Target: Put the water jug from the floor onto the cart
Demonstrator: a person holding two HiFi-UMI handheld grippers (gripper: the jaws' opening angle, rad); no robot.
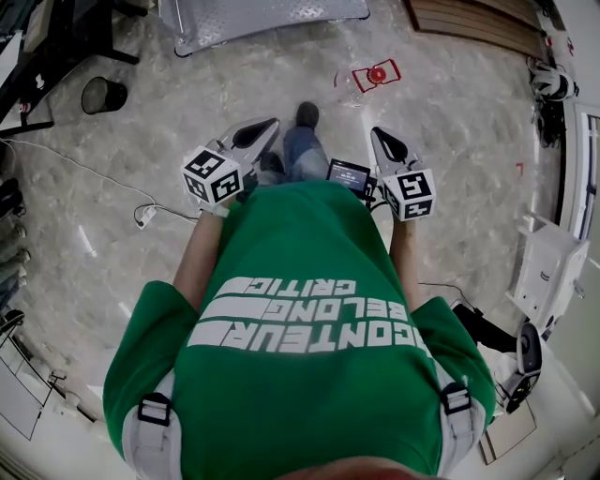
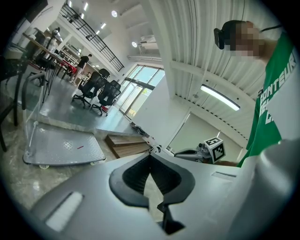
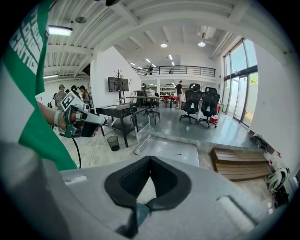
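**A:** Where's the jug?

**B:** I take the jug (image 1: 376,74) to be that red-topped thing on the floor, near the cart's (image 1: 262,19) right corner.

**A:** And the grippers?

**B:** Your left gripper (image 1: 270,124) and right gripper (image 1: 378,133) are both pinched closed and empty. Spread them before you reach it, then clamp it from opposite sides.

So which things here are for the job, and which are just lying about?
For the job: cart, left tongs, right tongs (both shut, empty); no water jug in view.
Lying about: waste bin, wooden steps, office chairs, floor cable.
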